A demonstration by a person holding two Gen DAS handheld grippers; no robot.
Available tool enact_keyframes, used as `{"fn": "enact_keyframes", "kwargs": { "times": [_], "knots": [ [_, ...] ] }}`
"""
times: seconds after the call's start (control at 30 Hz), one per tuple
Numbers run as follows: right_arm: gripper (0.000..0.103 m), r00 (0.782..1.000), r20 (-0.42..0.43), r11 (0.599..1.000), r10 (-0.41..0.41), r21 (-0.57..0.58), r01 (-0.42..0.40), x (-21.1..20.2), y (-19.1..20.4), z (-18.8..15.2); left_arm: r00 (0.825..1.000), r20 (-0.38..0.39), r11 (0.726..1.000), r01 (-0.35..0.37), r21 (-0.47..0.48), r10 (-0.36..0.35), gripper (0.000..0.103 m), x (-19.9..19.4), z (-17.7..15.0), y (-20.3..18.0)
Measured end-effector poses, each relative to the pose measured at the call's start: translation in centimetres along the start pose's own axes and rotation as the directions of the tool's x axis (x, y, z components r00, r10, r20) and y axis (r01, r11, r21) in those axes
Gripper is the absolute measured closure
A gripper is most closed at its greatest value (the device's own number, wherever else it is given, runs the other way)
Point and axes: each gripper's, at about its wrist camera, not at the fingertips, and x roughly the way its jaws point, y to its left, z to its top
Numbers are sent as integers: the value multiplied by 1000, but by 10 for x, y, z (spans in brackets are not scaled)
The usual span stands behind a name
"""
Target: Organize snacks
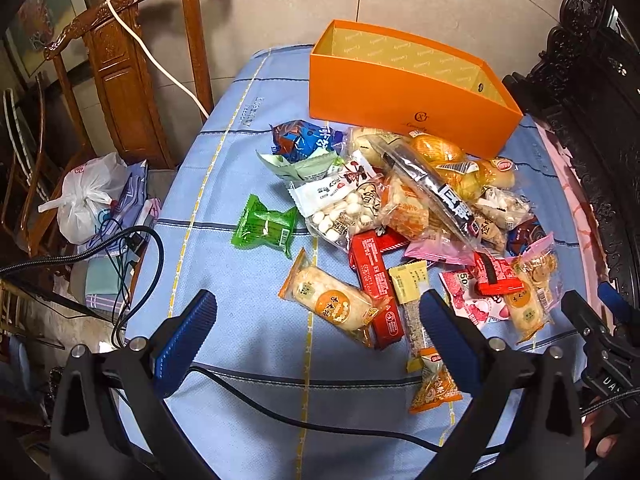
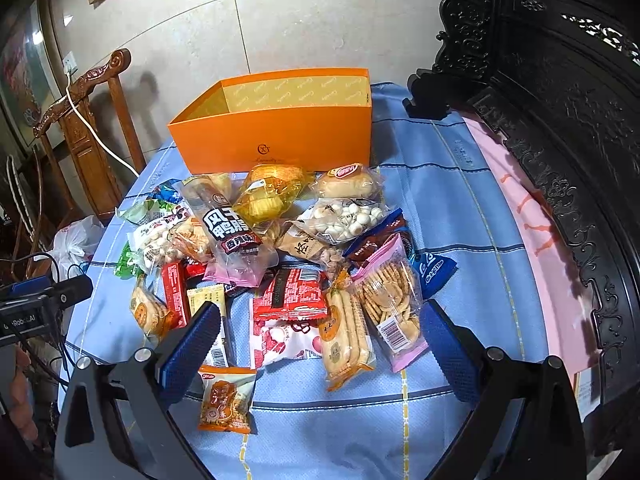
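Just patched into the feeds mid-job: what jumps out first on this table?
The open orange box stands at the far side of the blue checked tablecloth; no snack shows inside it. Right in front of it sprawls a heap of wrapped snacks, with a green packet lying apart at the heap's left edge. Both the left hand-held gripper and right hand-held gripper hover open and empty at the near side.

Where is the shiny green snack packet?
The green packet lies alone on the blue tablecloth at the left edge of the snack pile in the left wrist view, just left of the bag of small white balls, and in front of the orange box.
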Motion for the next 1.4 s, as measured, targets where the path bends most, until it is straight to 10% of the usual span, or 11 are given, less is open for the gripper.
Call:
{"fn": "enact_keyframes", "kwargs": {
  "times": [1.4],
  "knots": [
    [3,1000,-3,1000,2,10,-2,3,3,0,1000,-14,1000,27,0,-27,4,2,4,0]
  ]
}}
